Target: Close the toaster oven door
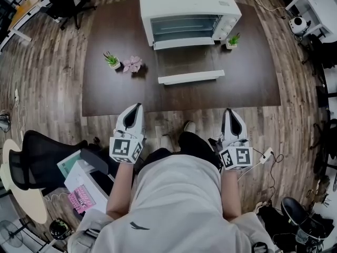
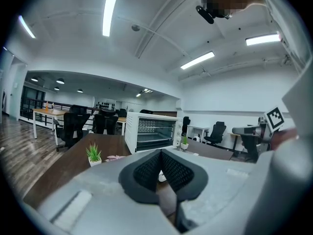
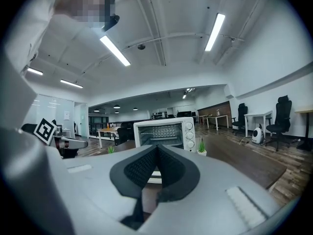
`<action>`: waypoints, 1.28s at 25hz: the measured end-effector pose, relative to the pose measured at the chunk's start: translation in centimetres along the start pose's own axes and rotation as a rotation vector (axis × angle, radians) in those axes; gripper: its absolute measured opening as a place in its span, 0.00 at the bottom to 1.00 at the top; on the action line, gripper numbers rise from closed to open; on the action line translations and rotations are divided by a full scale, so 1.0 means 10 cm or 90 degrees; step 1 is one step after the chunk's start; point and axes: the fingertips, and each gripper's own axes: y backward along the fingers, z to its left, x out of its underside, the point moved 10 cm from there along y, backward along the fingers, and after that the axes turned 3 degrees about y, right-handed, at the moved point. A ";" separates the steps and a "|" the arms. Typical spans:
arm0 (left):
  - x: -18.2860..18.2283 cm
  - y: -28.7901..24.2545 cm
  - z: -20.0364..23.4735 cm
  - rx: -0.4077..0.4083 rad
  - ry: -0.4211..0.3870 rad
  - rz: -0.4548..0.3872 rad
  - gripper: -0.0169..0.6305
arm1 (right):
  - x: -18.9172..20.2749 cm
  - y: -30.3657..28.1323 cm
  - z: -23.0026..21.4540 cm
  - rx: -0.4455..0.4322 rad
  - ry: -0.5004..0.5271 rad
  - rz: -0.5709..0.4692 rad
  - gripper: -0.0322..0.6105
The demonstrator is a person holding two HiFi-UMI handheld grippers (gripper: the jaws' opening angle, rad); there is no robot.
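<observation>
Ahead: door (image 1: 190,77) lies open off oven (image 1: 184,1) front, long edge crosswise. Left gripper (image 1: 137,106), right gripper (image 1: 229,111) clenched empty, well short of oven (right slightly nearer).

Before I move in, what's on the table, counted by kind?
Toaster oven: 1
Green potted plants: 2
Pink plant: 1
Total: 4

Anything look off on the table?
Only the white toaster oven: its glass door is folded fully open, lying flat above the dark table. The three small plants stand upright; nothing spilled or damaged.
</observation>
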 end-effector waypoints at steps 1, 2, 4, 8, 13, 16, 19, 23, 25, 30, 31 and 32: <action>-0.01 -0.06 0.00 -0.002 0.000 0.002 0.03 | 0.00 -0.05 -0.05 -0.002 -0.002 0.000 0.05; -0.02 -0.12 0.00 -0.005 -0.001 0.003 0.03 | 0.00 -0.11 -0.10 -0.004 -0.005 0.000 0.05; -0.04 -0.24 -0.02 -0.014 -0.003 0.006 0.03 | -0.01 -0.25 -0.23 -0.011 -0.011 0.000 0.05; -0.09 -0.51 -0.06 -0.044 0.002 0.006 0.03 | -0.06 -0.58 -0.54 -0.041 -0.018 0.002 0.05; -0.20 -0.81 -0.14 -0.083 0.021 -0.009 0.03 | -0.17 -0.96 -0.88 -0.083 -0.025 -0.001 0.05; -0.27 -0.96 -0.21 -0.095 0.015 -0.014 0.03 | -0.22 -1.13 -1.05 -0.105 -0.026 -0.002 0.05; -0.26 -1.03 -0.24 -0.108 0.017 -0.009 0.03 | -0.24 -1.23 -1.17 -0.116 -0.023 0.001 0.05; -0.20 -1.11 -0.26 -0.113 0.031 0.002 0.03 | -0.23 -1.32 -1.25 -0.117 -0.030 0.010 0.05; -0.18 -1.15 -0.26 -0.110 0.032 0.007 0.03 | -0.20 -1.35 -1.26 -0.116 -0.035 0.017 0.05; -0.11 -1.26 -0.17 -0.100 0.030 0.016 0.03 | -0.16 -1.41 -1.25 -0.109 -0.038 0.030 0.05; -0.07 -1.27 -0.14 -0.099 0.035 0.019 0.03 | -0.15 -1.42 -1.25 -0.107 -0.038 0.032 0.05; -0.02 -1.28 -0.11 -0.098 0.039 0.024 0.03 | -0.15 -1.43 -1.25 -0.105 -0.037 0.034 0.05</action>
